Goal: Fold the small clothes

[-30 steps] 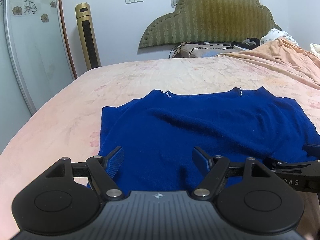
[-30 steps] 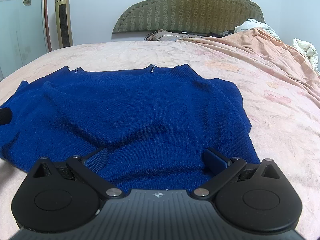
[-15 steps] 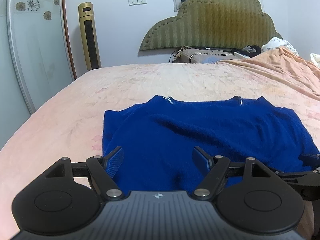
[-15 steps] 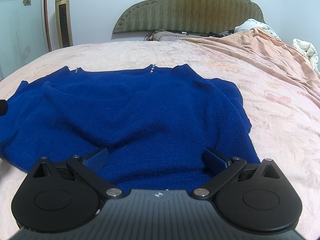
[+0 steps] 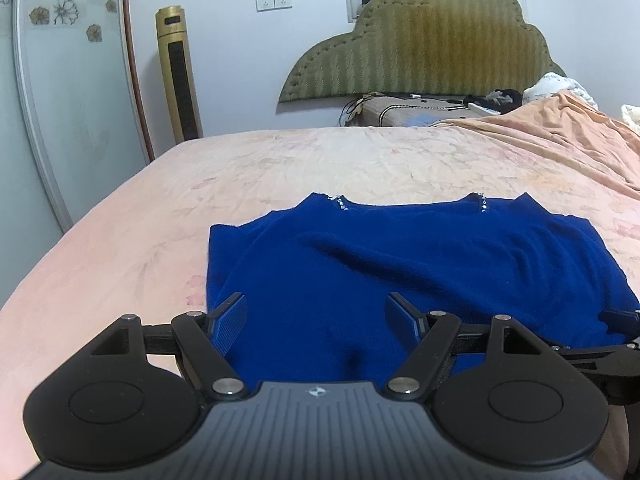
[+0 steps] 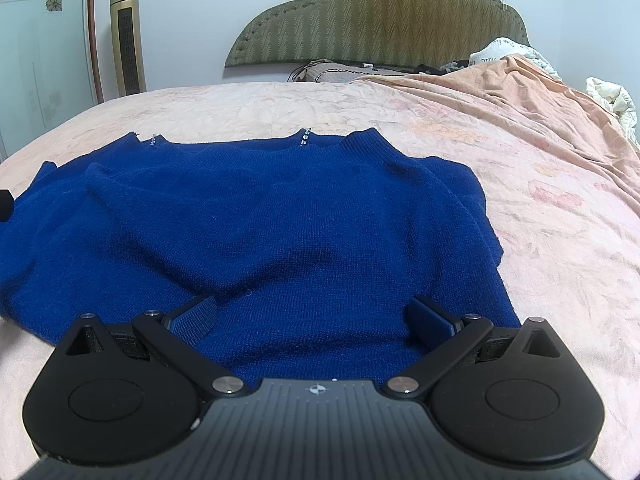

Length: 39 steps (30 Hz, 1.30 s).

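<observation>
A dark blue knitted sweater (image 5: pixel 420 272) lies flat on the pink bed sheet (image 5: pixel 120 240), neckline with small rhinestones facing the headboard. Its sleeves look folded in over the body. My left gripper (image 5: pixel 316 312) hovers open over the sweater's near left part, nothing between its blue pads. In the right wrist view the same sweater (image 6: pixel 280 232) fills the middle, and my right gripper (image 6: pixel 312 312) stands open above its near hem, right of centre. The right gripper's black linkage (image 5: pixel 608 344) shows at the left view's right edge.
A green padded headboard (image 5: pixel 420 48) stands against the far wall with pillows and cables below it. An orange blanket (image 6: pixel 540 112) is heaped along the bed's right side. A gold tower fan (image 5: pixel 180 72) and a glass wardrobe door (image 5: pixel 60 100) stand left of the bed.
The left wrist view has shifted a little: the sweater sits lower and farther off than a second ago. The right wrist view is unchanged.
</observation>
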Available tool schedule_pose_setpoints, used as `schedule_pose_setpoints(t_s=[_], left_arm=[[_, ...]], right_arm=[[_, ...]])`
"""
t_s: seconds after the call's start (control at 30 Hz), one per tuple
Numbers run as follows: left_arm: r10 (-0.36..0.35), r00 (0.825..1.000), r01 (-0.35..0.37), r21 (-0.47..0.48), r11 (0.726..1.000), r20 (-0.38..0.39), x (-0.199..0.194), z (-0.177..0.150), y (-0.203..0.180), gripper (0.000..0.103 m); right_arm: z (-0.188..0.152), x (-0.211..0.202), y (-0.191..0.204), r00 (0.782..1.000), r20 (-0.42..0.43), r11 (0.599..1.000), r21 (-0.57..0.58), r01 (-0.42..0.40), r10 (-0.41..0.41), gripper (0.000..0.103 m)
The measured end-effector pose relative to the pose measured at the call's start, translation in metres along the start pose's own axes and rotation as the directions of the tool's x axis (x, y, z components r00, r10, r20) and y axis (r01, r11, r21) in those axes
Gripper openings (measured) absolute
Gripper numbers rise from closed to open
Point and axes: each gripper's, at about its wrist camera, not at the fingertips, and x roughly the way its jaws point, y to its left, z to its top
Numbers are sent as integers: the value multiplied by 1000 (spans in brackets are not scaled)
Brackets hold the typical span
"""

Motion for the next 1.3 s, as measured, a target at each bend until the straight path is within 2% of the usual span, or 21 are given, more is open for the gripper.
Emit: schedule_pose_setpoints(t_s=[0.43, 0.93, 1.03, 1.3], left_arm=[[5, 1000, -5, 28, 1000, 4, 0, 1, -4, 76], [-2, 1000, 2, 0, 1000, -12, 0, 1, 11, 76], [3, 999, -2, 18, 1000, -33, 4, 0, 13, 84], [41, 991, -35, 53, 998, -126, 16, -10, 13, 84]], right_arm=[[0, 0, 0, 1000, 0, 1000, 0, 0, 0, 103], [0, 0, 0, 1000, 0, 1000, 0, 0, 0, 103], [0, 0, 0, 1000, 0, 1000, 0, 0, 0, 103], [2, 0, 3, 1000, 0, 1000, -7, 10, -10, 103]])
